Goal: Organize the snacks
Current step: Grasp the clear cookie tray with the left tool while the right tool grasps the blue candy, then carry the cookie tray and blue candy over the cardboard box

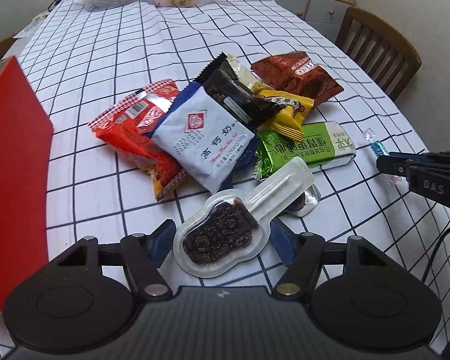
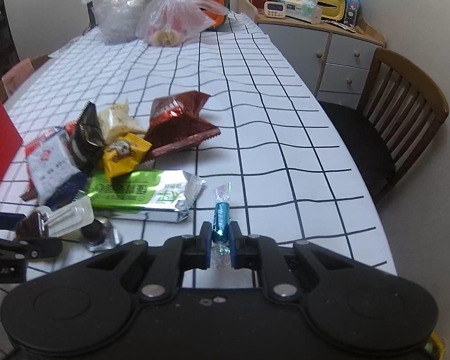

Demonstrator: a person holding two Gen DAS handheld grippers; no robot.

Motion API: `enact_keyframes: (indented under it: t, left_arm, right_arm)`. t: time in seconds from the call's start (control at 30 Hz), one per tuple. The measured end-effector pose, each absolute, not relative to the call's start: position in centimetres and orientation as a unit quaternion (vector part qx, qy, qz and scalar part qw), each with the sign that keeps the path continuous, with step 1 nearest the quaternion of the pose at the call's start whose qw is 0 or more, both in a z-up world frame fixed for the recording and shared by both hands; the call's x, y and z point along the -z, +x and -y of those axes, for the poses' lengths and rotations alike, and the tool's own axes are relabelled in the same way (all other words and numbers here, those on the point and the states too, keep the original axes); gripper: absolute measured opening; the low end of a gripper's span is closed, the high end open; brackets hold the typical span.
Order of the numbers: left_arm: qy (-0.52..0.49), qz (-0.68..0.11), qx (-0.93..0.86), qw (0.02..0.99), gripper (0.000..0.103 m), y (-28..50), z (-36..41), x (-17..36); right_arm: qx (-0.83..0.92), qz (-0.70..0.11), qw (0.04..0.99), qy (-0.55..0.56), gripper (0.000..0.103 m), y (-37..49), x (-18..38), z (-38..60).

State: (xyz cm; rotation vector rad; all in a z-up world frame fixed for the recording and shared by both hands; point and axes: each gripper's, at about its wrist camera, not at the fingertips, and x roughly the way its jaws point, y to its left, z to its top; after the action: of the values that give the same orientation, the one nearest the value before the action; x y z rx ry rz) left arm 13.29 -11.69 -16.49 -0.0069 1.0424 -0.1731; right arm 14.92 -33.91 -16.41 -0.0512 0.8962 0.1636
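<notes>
A pile of snack packets lies on the checked tablecloth: a white and blue packet (image 1: pixel 207 138), a red packet (image 1: pixel 135 129), a black packet (image 1: pixel 240 96), a yellow packet (image 1: pixel 288 111), a brown packet (image 1: pixel 297 75) and a green bar (image 1: pixel 303 147). My left gripper (image 1: pixel 222 237) is shut on a clear blister pack holding a dark jelly (image 1: pixel 222 237). My right gripper (image 2: pixel 220 240) is shut on a blue wrapped candy (image 2: pixel 221 219) lying on the cloth; the candy also shows in the left wrist view (image 1: pixel 379 148).
A red box (image 1: pixel 15 180) stands at the left. Two plastic bags (image 2: pixel 165 18) sit at the table's far end. A wooden chair (image 2: pixel 399 114) stands at the right, a cabinet (image 2: pixel 330 48) behind it. A foil-wrapped sweet (image 1: pixel 307 201) lies by the blister pack.
</notes>
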Motion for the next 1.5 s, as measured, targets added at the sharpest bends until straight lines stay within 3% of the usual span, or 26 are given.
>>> enact_keyframes:
  t: [0.67,1.5]
  left_arm:
    - [-0.061,-0.450,0.043,0.890,0.068,8.8,6.0,8.9]
    - [-0.084,-0.380,-0.056,0.919,0.069,4.3,-7.0,3.3]
  right_arm:
    - [-0.147,-0.382,0.913,-0.005,0.010,10.5,8.7,29.7]
    - [-0.288,-0.319,0.902,-0.048,0.010,8.7,3.3,13.1]
